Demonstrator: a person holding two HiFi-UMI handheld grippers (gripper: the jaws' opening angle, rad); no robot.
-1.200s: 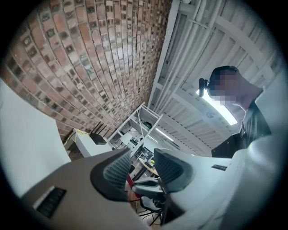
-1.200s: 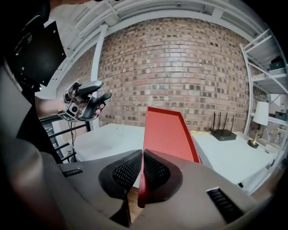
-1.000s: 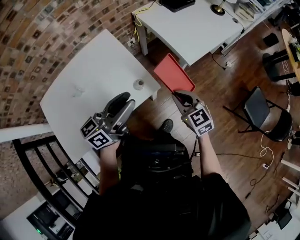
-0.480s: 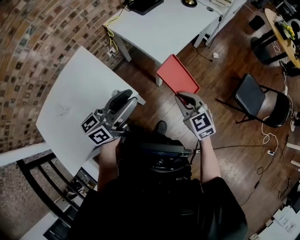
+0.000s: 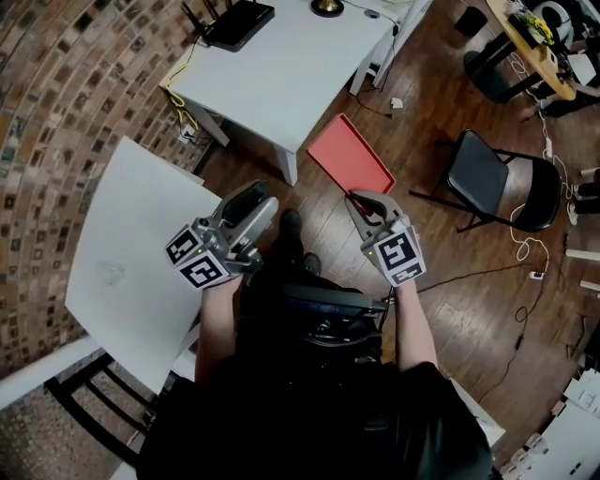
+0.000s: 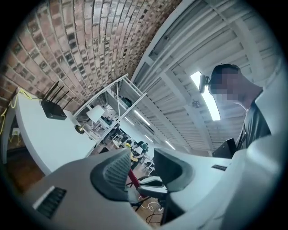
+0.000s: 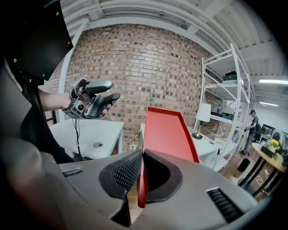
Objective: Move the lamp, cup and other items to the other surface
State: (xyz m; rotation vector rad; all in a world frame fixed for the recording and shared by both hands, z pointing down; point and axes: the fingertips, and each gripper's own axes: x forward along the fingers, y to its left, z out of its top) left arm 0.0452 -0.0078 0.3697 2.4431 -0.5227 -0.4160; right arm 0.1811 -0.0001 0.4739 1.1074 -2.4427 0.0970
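Carry between two desks, head view with both gripper views. The right tongs (image 7: 142, 173) are clamping, jaws almost together, on the thin near rim of the red tray (image 5: 352, 155). The tray, apparently empty, is hanging over the wooden floor (image 5: 450, 281), reaching toward 11 o'clock from those tongs and ending just short of the far desk (image 5: 281, 75). The left tongs (image 6: 142, 170) are standing with jaws apart and are gripping nothing, at 9 o'clock from the right pair, beside the near desk (image 5: 122, 244). Likely faults: the tray is being borne by one edge only, so its long unsupported length is probably levering against the pads, and it may pivot downward or slide out. Its far corner is pointing at the far desk's edge and leg and may strike them if it is carried in low. Once over that desk it may sweep against the lamp (image 7: 203, 116) or the black router (image 5: 239, 21), both standing along the desk's 12 o'clock margin. Count: two desks, two tongs, one red tray, one lamp, one router and one folding chair (image 5: 487, 173) at 3 o'clock from the tray. One small round thing (image 7: 97, 144) is lying on the near desk, too small to identify; no cup is showing clearly in any view
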